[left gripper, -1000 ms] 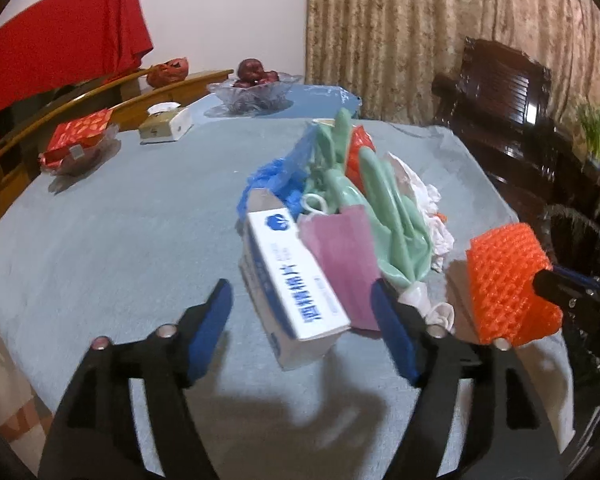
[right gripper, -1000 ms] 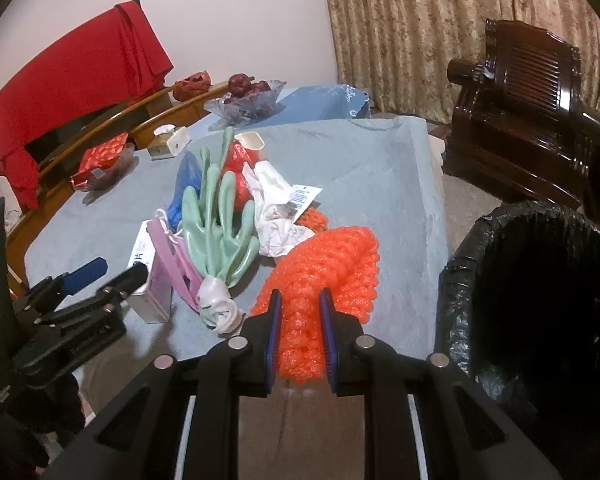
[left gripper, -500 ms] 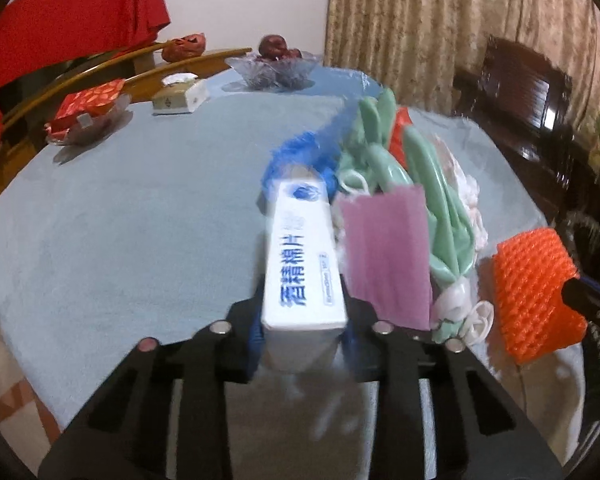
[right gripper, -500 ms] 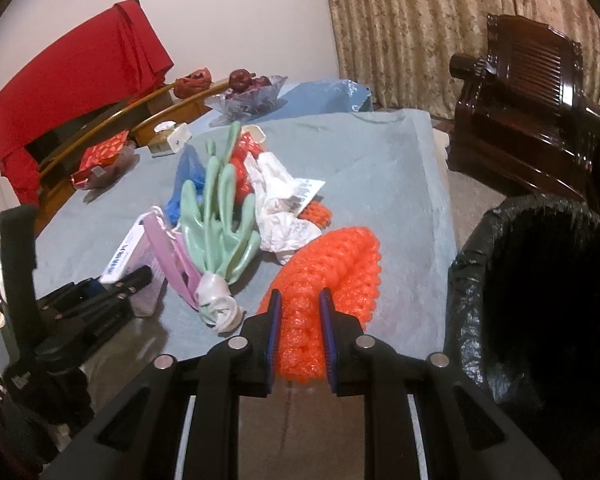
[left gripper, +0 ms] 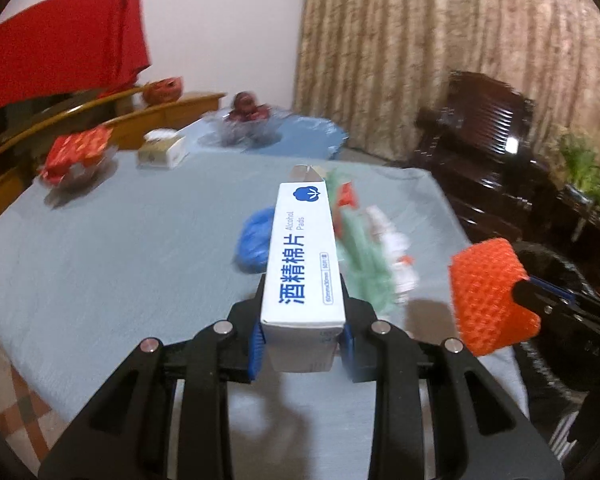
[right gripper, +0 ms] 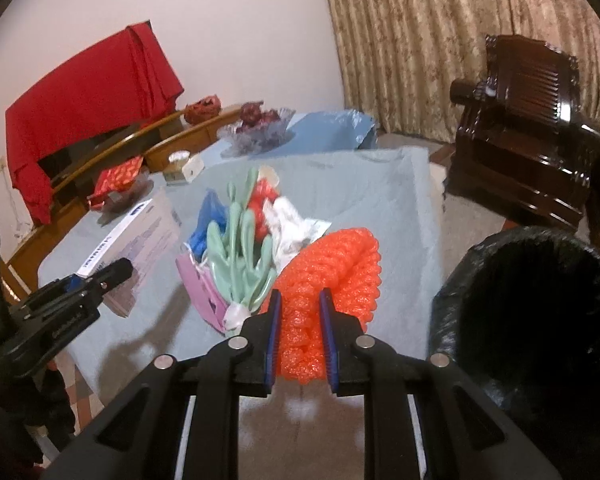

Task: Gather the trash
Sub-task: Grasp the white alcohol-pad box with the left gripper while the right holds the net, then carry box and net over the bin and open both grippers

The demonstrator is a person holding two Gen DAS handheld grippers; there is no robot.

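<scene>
My left gripper (left gripper: 303, 334) is shut on a white alcohol-pads box (left gripper: 302, 256) and holds it above the table; the box also shows in the right wrist view (right gripper: 136, 236). My right gripper (right gripper: 300, 332) is shut on an orange foam net (right gripper: 332, 276), which also shows in the left wrist view (left gripper: 490, 294), held up near the table's right edge. A trash pile lies mid-table: green rubber gloves (right gripper: 244, 256), a pink mask (right gripper: 204, 292), a blue glove (right gripper: 210, 220), white tissue (right gripper: 288, 220). A bin with a black bag (right gripper: 540, 308) stands to the right.
The grey-blue tablecloth (left gripper: 120, 248) covers the table. At the far side stand a glass fruit bowl (right gripper: 260, 128), a tissue box (left gripper: 162, 152) and a red packet in a dish (left gripper: 76, 152). A dark wooden chair (right gripper: 528, 132) stands right of the table.
My left gripper closed on the alcohol-pads box and lifted it off the table. My right gripper kept its hold on the orange foam net and rose slightly.
</scene>
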